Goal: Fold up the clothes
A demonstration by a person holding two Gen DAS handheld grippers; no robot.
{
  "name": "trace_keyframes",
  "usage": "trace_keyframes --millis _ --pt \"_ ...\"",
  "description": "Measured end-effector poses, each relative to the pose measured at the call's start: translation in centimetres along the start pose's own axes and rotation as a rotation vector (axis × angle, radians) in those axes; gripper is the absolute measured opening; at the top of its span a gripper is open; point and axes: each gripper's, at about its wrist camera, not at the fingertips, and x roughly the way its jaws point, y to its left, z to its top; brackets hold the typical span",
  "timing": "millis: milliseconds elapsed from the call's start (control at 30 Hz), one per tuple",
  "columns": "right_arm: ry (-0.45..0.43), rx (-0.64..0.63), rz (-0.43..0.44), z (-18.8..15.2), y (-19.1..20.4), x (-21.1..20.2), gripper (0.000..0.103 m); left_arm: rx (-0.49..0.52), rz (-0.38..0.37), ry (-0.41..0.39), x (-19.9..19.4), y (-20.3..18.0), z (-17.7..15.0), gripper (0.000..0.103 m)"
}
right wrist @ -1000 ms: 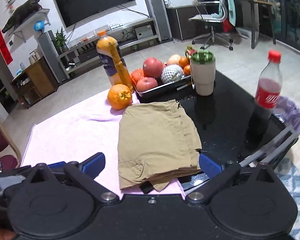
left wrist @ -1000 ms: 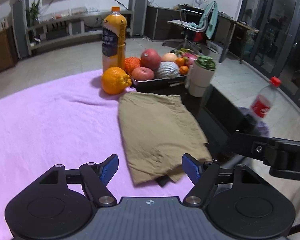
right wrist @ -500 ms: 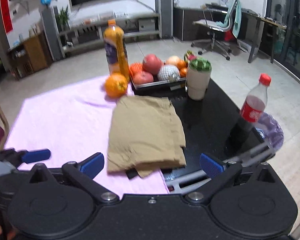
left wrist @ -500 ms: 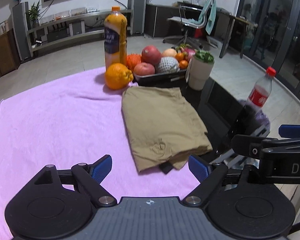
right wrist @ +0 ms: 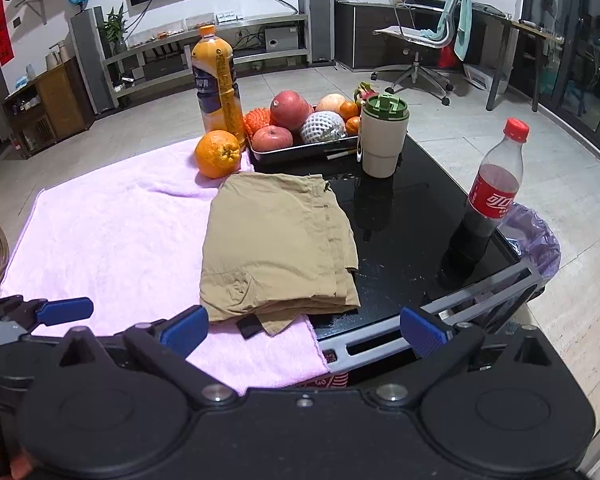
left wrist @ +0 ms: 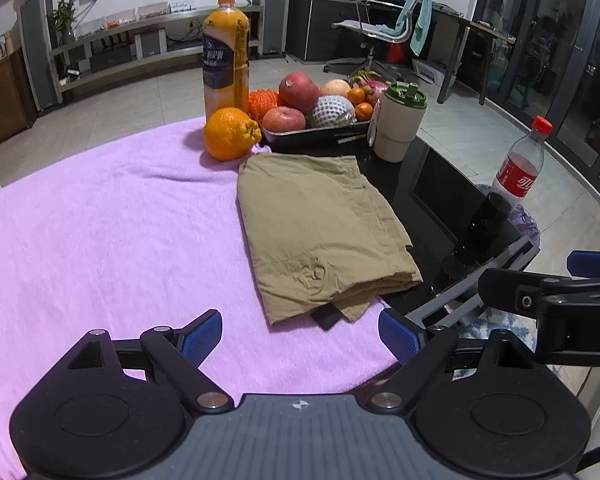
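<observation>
Left wrist view: right gripper [left wrist: 592, 264] cut off at frame edge

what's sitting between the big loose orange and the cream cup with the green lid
The black tray heaped with fruit sits between the orange and the cream cup, clearest in the right wrist view.

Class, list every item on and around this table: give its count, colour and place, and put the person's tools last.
Folded garment: one, khaki, straddling towel and black table.
Towel: one, pink, covering the table's left part.
Loose orange: one, on towel's far edge.
Juice bottle: one, orange, behind the orange.
Fruit tray: one, dark, heaped with fruit.
Cup: one, cream, green lid, beside tray.
Cola bottle: one, red-capped, table's right edge.
Left gripper: open, empty.
Right gripper: open, empty.
</observation>
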Motion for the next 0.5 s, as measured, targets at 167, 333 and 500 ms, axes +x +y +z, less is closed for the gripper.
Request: trace_keyframes --millis 167,333,500 --pt "0.008 0.0 0.008 -0.25 -0.1 0.12 0.103 0.007 -0.003 0.013 0.18 -0.43 -0.24 0.087" --pt "0.01 -0.001 0.012 -0.39 -0.12 0.08 0.103 0.019 -0.002 0.011 0.06 -0.77 -0.36 0.087" --pt "0.009 0.003 0.017 -0.41 -0.31 0.14 0.103 0.021 -0.005 0.007 0.06 -0.81 -0.4 0.09"
